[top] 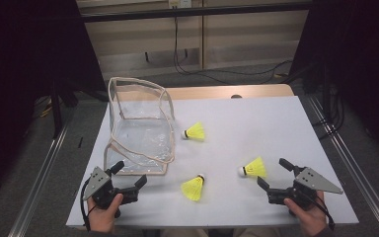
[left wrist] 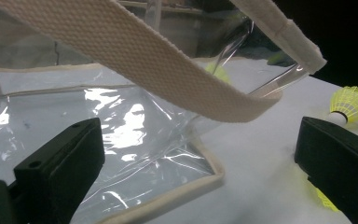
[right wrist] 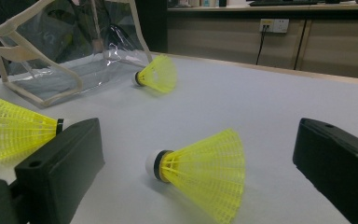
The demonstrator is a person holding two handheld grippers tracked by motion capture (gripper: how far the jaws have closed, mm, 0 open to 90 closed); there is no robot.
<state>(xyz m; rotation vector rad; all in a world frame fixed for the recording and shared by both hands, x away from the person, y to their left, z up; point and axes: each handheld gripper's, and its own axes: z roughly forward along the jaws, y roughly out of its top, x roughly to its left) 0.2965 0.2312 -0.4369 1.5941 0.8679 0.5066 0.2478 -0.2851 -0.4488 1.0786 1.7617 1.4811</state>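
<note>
Shuttlecocks sit loose on the table, bag far left. Left gripper gapes empty near the bag; right gripper wide open, empty, just beside one shuttlecock.

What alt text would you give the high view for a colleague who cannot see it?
Three yellow plastic shuttlecocks lie on a white table, right of a clear plastic bag with cream webbing trim. At the near edge, two hands each hold an open black gripper: the left gripper by the bag's corner, the right gripper just short of the nearest shuttlecock.
</note>
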